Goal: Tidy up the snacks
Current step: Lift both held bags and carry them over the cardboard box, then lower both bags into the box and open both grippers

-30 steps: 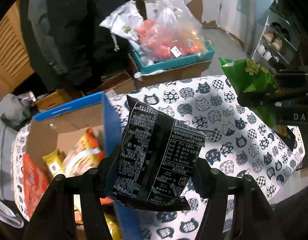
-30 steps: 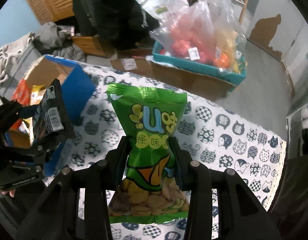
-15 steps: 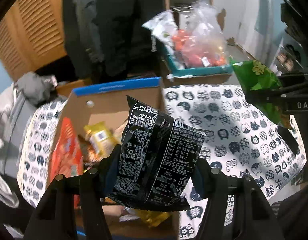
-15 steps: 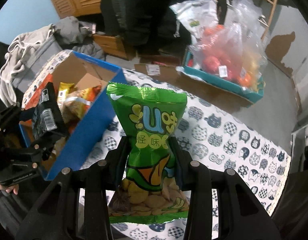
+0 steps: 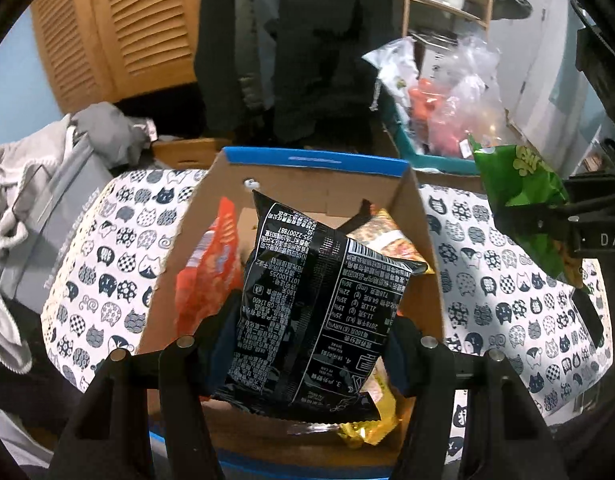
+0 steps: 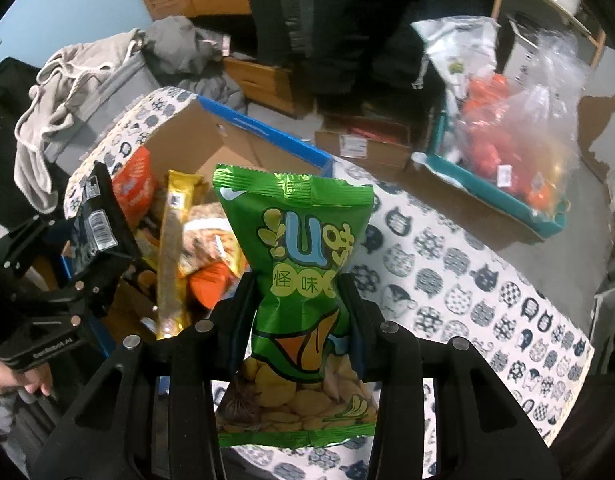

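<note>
From the left wrist view, the left gripper (image 5: pixel 313 344) is clamped on a black snack packet (image 5: pixel 315 312), its jaws pressing both sides; the packet hangs over the open cardboard box (image 5: pixel 315 164) with a blue rim, directly ahead of the fingers; inside the box, an orange packet (image 5: pixel 205 268) lies left of the jaws and a yellow packet (image 5: pixel 391 240) right of them; far to the right, the right gripper (image 5: pixel 555 216) carries a green snack bag (image 5: pixel 519 184) above the cat-print tablecloth (image 5: pixel 119 248).

From the right wrist view, the right gripper (image 6: pixel 297 316) is clamped on the green snack bag (image 6: pixel 303 264), pinched at its waist; the box (image 6: pixel 243 128) sits ahead and left of the jaws; the left gripper (image 6: pixel 73 280) with the black packet (image 6: pixel 97 224) is at far left; a teal tray (image 6: pixel 499 200) of bagged produce lies ahead to the right.
</note>
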`<action>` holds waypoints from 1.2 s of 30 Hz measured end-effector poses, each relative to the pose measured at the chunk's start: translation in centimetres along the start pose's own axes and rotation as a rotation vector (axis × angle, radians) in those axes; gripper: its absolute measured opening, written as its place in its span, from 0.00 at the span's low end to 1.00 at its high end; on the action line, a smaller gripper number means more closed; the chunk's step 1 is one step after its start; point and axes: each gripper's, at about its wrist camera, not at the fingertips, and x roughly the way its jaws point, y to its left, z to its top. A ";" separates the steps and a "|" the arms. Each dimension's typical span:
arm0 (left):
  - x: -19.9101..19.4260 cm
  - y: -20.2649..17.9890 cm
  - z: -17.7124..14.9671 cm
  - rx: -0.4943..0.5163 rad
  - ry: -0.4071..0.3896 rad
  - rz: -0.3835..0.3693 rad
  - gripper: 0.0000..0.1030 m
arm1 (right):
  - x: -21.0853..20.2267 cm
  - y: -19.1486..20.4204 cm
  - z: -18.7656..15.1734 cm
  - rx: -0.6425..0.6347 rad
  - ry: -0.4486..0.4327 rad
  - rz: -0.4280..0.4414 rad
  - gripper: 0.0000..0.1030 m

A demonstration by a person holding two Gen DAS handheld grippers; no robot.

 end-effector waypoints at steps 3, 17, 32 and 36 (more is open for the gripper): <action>0.3 1.0 0.0 -0.037 0.008 -0.005 0.62 | 0.8 1.1 0.9 -0.010 0.011 0.014 0.38; 1.5 3.0 -0.1 -0.111 0.056 0.008 0.69 | 4.3 4.8 4.5 -0.018 0.060 0.066 0.38; 0.4 3.3 0.0 -0.122 0.025 0.024 0.78 | 4.1 5.9 6.1 0.013 0.024 0.128 0.60; -0.2 3.1 0.1 -0.119 0.014 0.025 0.82 | 2.8 5.4 5.8 0.025 0.000 0.122 0.62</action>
